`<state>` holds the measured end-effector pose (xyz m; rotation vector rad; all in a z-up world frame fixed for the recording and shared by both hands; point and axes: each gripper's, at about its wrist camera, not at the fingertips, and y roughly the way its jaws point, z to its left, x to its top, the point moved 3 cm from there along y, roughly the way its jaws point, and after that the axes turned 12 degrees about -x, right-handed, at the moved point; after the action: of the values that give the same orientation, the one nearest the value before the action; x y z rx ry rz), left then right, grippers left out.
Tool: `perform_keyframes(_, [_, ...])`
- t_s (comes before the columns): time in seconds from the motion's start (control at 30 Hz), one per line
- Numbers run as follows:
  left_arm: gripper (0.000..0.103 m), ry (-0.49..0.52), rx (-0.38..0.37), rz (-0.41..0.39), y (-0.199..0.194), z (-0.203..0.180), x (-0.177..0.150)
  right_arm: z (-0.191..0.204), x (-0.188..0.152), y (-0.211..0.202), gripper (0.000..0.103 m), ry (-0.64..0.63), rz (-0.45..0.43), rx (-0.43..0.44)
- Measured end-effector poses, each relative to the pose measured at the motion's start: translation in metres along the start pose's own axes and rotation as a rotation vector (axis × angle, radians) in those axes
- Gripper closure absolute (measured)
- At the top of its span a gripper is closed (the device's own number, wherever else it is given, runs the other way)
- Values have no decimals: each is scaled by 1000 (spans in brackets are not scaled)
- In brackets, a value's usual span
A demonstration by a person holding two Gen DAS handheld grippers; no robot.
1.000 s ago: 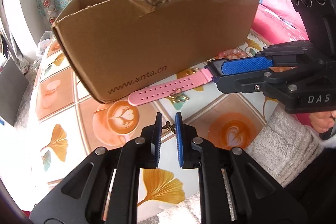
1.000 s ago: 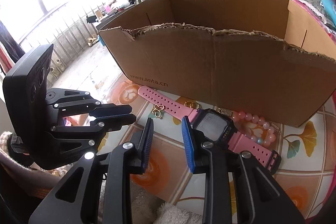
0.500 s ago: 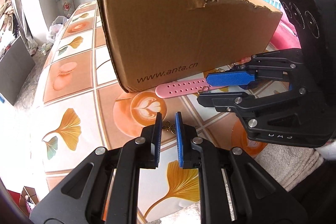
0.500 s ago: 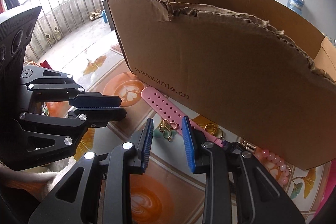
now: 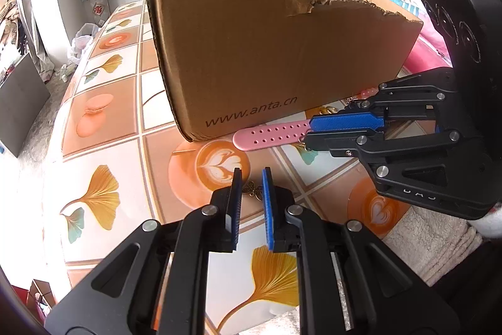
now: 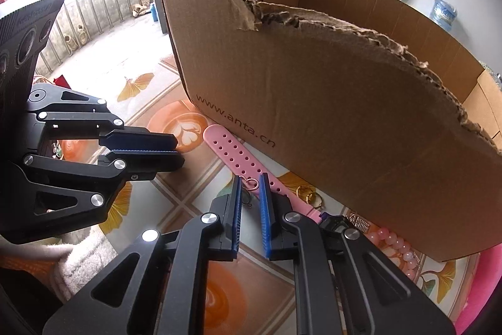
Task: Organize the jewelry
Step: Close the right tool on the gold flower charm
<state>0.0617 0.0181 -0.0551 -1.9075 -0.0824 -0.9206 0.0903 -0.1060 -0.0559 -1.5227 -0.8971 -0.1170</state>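
Your left gripper (image 5: 252,189) is clamped on a small bronze butterfly charm (image 5: 254,188), pinched at the fingertips just above the tablecloth (image 5: 103,127), in front of the cardboard box (image 5: 269,52). Your right gripper (image 6: 250,187) has just been closing, and its pads now pinch a thin gold ring charm (image 6: 251,182) right beside the pink watch strap (image 6: 233,153). The strap lies along the foot of the box's near wall, its long axis parallel to that wall. The box's open top sits above and beyond both grippers, so each charm likely has to rise over the torn rim; the right one looks nearer.
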Motion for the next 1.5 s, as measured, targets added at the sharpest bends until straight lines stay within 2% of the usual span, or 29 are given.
perform_keyframes(0.4, [91,-2,14,-2,-1,1,-1,1,-13,-10,94,58,41,92])
perform_keyframes(0.93, [91,-3,33,-19,-9,-3,-2,-16,-25,-43,95,85,-8,131])
perform_keyframes(0.97, [91,-3,34,-20,-10,-3,-2,-13,-23,-43,93,78,-7,128])
perform_keyframes(1.03, [91,-3,37,-20,-10,-4,-3,-13,-23,-41,76,73,1,115])
perform_keyframes(1.07, [91,-3,39,-21,-10,-4,-3,-11,-22,-37,75,72,-2,107])
perform_keyframes(1.27, [91,-7,42,-23,-10,-5,-4,0,-21,-28,75,0,-13,73])
perform_keyframes(1.37, [91,-8,46,-27,-12,-5,-4,7,-20,-32,87,-29,-15,74])
perform_keyframes(1.5, [91,-7,49,-36,-16,-5,-4,3,-20,-33,87,-3,-9,82])
